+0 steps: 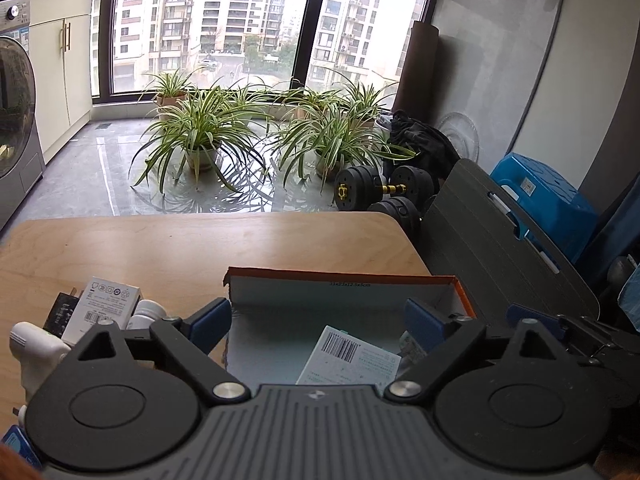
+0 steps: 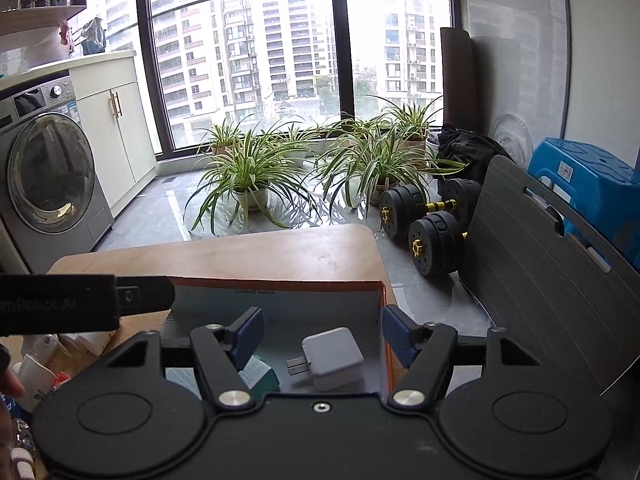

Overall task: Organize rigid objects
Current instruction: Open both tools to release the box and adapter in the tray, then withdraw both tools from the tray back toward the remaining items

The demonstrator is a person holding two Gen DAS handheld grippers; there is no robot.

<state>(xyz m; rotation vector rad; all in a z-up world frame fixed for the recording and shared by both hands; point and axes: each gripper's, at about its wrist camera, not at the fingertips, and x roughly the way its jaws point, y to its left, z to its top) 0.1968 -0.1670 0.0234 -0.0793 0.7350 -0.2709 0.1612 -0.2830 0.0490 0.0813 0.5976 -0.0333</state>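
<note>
Both grippers' jaws spread, nothing clamped: left gripper (image 1: pixel 318 322), right gripper (image 2: pixel 322 334). Orange-rimmed cardboard box (image 2: pixel 280 285) on wooden table (image 1: pixel 160 248) holds one white plug charger (image 2: pixel 334 358) and one barcoded carton (image 1: pixel 348 356), half hidden. Left clutter partly cut off.

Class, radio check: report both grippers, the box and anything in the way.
Left gripper open, over the box, nothing held. Right gripper open, white charger lying loose below it in the box. No obstruction seen.
</note>
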